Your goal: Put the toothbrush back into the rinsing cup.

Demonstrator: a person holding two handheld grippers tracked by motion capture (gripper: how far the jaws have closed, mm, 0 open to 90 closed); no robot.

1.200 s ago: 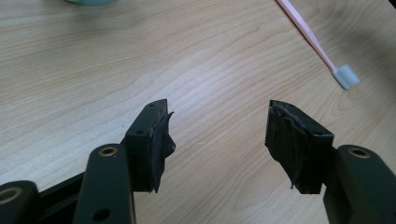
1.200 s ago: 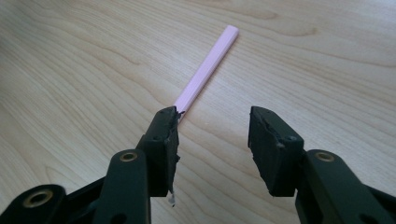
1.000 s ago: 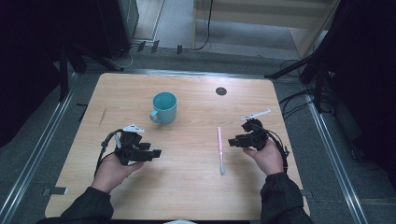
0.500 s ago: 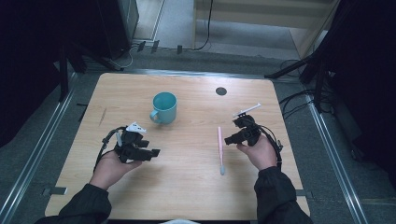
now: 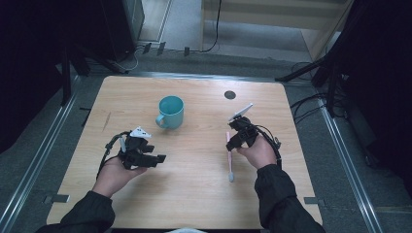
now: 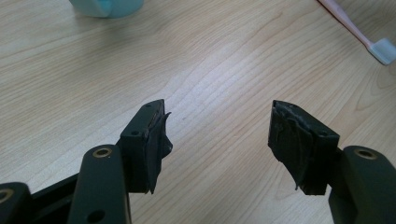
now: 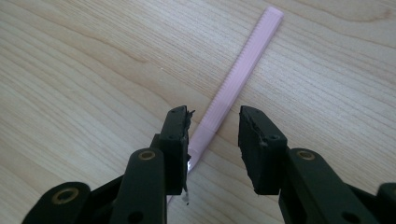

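table (image 5: 194, 194): pale matt wood grain | toothbrush (image 7: 233, 84): pink ribbed plastic | mug (image 5: 170, 111): teal, smooth

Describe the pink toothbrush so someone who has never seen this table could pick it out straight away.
On the wooden table, look right of the teal mug, beside the person's right hand. The toothbrush lies flat there, its pale bristle head toward the person. It is the long, thin pink thing on the table, with the right gripper straddling its handle.

One toothbrush (image 5: 229, 156), one mug (image 5: 170, 111), two grippers on one table (image 5: 194, 194).
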